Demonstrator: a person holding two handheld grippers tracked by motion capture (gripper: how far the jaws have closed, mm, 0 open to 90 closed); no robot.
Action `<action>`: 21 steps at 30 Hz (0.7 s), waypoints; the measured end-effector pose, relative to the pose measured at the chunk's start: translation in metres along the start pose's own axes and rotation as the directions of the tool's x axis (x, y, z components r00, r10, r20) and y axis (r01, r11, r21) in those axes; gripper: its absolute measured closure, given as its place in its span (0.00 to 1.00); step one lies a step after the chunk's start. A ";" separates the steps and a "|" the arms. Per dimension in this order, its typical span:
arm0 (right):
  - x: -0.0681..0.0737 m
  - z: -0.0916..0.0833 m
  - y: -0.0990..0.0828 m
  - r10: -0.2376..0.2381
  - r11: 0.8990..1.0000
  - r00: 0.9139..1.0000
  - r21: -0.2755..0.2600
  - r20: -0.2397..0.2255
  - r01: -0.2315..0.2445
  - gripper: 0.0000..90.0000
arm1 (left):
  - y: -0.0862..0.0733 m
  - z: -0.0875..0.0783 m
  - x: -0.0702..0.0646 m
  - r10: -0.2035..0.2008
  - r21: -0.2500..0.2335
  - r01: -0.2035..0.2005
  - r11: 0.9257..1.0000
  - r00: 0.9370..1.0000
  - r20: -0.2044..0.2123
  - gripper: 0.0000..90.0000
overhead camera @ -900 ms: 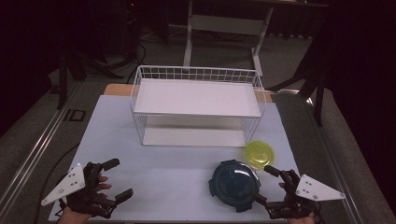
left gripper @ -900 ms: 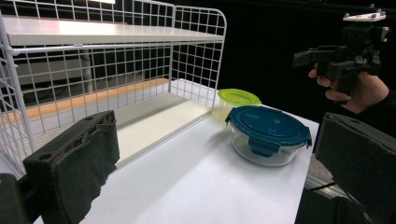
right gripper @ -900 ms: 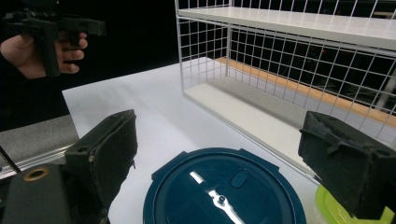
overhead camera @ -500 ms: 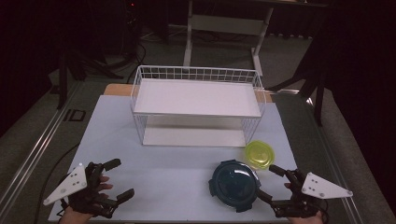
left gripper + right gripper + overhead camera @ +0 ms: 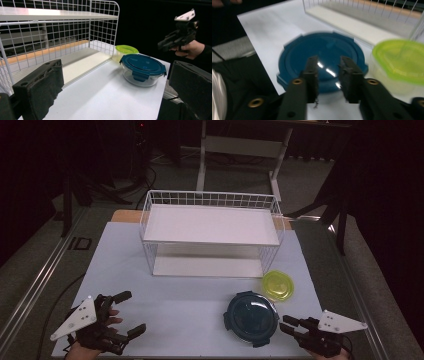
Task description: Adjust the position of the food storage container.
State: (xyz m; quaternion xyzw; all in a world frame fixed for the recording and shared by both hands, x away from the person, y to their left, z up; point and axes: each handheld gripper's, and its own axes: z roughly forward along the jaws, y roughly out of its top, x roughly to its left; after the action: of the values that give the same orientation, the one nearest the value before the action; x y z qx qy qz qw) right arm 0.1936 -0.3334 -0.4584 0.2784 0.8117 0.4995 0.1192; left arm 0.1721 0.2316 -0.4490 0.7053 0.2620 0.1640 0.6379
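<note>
The right gripper (image 5: pixel 292 328) is hovering near the table's front edge, its jaws standing narrowly parted with nothing between them, pointing at the blue-lidded container (image 5: pixel 251 318) just beside it. That round container is sitting on the white table (image 5: pixel 190 305), with a smaller green-lidded container (image 5: pixel 278 285) close behind it and a two-tier white wire rack (image 5: pixel 212 237) farther back. The left gripper (image 5: pixel 131 312) is waiting at the front left corner, jaws spread wide and empty. The work appears to be at the approach stage; gripping the blue lid's rim next would likely call for wider jaws.
</note>
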 end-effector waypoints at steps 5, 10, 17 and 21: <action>-0.005 0.005 -0.011 0.009 0.999 1.000 0.042 -0.009 -0.009 0.90 | -0.001 0.000 0.000 -0.003 0.000 0.003 1.000 1.000 0.000 0.00; -0.007 0.012 -0.021 0.006 0.997 1.000 0.079 -0.016 -0.005 0.99 | -0.001 0.001 0.000 0.001 0.005 -0.001 1.000 1.000 0.001 0.00; -0.012 0.013 -0.030 0.013 0.994 1.000 0.107 -0.022 -0.011 1.00 | -0.002 0.002 0.000 -0.001 0.008 0.001 1.000 1.000 0.002 0.00; -0.012 0.017 -0.033 0.012 0.993 0.999 0.116 -0.038 -0.008 1.00 | -0.002 0.002 -0.001 0.000 0.008 0.000 1.000 1.000 0.002 0.00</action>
State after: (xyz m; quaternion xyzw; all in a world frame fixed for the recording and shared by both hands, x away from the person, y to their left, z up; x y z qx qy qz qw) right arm 0.2002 -0.3392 -0.4966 0.2792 0.8401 0.4574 0.0846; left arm 0.1723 0.2298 -0.4511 0.7081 0.2619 0.1624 0.6353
